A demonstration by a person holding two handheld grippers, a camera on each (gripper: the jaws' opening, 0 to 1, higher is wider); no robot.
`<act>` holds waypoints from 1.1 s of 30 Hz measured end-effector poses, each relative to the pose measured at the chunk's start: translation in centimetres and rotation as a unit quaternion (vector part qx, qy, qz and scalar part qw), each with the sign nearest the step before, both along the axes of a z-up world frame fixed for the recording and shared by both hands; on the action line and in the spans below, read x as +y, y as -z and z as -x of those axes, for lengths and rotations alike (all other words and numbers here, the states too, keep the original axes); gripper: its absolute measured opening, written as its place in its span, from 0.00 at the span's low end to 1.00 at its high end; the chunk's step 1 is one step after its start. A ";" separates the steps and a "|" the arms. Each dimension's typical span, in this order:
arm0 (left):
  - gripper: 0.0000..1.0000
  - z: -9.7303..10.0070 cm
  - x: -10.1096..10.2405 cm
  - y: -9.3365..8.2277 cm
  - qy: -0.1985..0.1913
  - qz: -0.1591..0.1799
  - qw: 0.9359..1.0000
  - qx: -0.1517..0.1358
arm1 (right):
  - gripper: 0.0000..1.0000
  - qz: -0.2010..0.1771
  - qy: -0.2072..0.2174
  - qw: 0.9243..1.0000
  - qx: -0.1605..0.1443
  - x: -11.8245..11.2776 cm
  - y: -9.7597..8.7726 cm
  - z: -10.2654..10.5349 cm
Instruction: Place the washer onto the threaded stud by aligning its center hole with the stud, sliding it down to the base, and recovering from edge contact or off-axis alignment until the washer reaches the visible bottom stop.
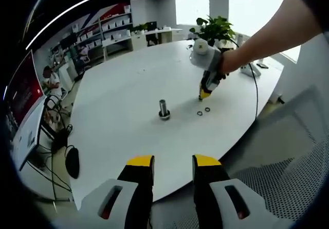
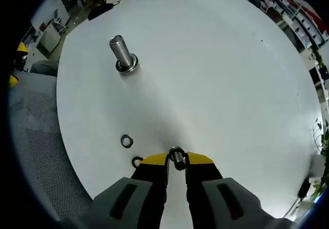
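Between the yellow tips of the right claw (image 2: 176, 159) sits a small washer (image 2: 177, 156), pinched by its rim and standing on edge, so its hole faces ahead along the jaws rather than down at the desk (image 2: 216, 74). Held that way it can be lifted clear, but I judge it will have to be tipped flat before its hole can meet the stud.

Ahead of that claw and off to its left, well apart, the threaded stud (image 2: 121, 52) stands upright on the desk, long axis vertical, threads at the top and a wider collar at its foot that should serve as the bottom stop. Two more washers lie flat on the desk: one (image 2: 126, 141) just ahead and left of the right claw, another (image 2: 136, 161) right beside its left jaw, half hidden by it.

From the left gripper view, the right claw (image 1: 204, 94) reaches down to the desk with a person's hand (image 1: 226, 63) on it, just beyond the two loose washers (image 1: 203, 111); the stud (image 1: 164, 108) stands to their left. The left claw (image 1: 173, 163) hangs back at the desk's near edge, jaws a narrow gap apart and empty, leaving the other room to work.
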State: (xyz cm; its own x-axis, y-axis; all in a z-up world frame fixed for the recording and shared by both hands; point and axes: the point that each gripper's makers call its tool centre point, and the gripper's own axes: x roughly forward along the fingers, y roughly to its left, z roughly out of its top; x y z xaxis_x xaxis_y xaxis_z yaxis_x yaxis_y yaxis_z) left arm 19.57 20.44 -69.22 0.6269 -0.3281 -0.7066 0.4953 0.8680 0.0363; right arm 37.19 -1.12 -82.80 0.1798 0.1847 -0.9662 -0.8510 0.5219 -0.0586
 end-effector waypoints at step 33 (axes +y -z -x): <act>0.27 -0.1 0.0 -0.2 0.002 0.000 1.000 -0.006 | 0.19 0.004 0.016 1.000 -0.003 -1.1 -0.3 1.1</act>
